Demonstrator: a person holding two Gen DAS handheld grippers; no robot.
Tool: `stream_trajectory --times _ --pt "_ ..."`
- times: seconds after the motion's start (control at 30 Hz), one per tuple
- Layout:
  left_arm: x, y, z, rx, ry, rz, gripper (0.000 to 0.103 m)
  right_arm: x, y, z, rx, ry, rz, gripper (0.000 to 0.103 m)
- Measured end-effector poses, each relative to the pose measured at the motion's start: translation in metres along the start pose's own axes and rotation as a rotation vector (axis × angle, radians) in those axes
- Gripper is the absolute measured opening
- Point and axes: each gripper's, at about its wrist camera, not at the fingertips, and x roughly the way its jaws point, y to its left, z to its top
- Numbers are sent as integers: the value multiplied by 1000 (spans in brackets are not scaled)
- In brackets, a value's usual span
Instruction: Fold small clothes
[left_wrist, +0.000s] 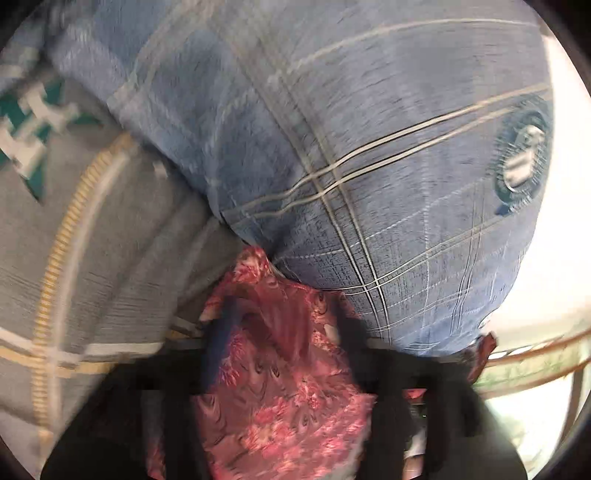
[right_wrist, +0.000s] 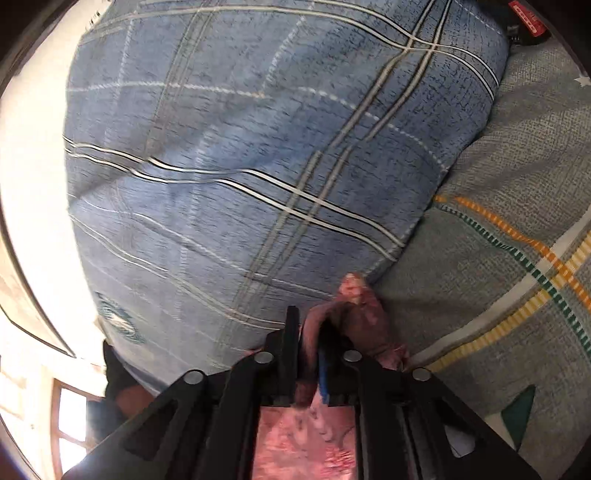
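Note:
A small red floral cloth (left_wrist: 280, 369) fills the space between my left gripper's (left_wrist: 284, 332) black fingers; the gripper is shut on it, with a bunched tip poking forward. My right gripper (right_wrist: 314, 332) is shut on another part of the same red cloth (right_wrist: 354, 314), a gathered fold sticking out past the fingers. More of the cloth hangs below the jaws in both views. Both grippers hold it close in front of a blue plaid pillow (left_wrist: 369, 147).
The blue plaid pillow (right_wrist: 240, 166) lies on a grey bedsheet (right_wrist: 498, 258) with orange, yellow and green stripes, also in the left wrist view (left_wrist: 92, 240). A bright wall (right_wrist: 33, 184) and a window (right_wrist: 70, 424) lie beyond. A red-labelled dark object (right_wrist: 524, 22) sits behind the pillow.

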Motion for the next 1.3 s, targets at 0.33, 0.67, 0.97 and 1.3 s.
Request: stream_trajectory --times 0.33,0.67,0.97,1.3 --pt "19 8 -28 140 117 148 78 -14 -4 -6 -132 -9 -206 48" --pt "51 -9 -29 262 29 383 32 25 32 -2 -320 -27 -281 4" --pt "-28 -15 -73 340 25 288 49 -30 24 -41 -301 -21 -268 18" --pt "-27 -3 -160 441 39 377 59 -100 -6 -122 -339 21 -312 2"
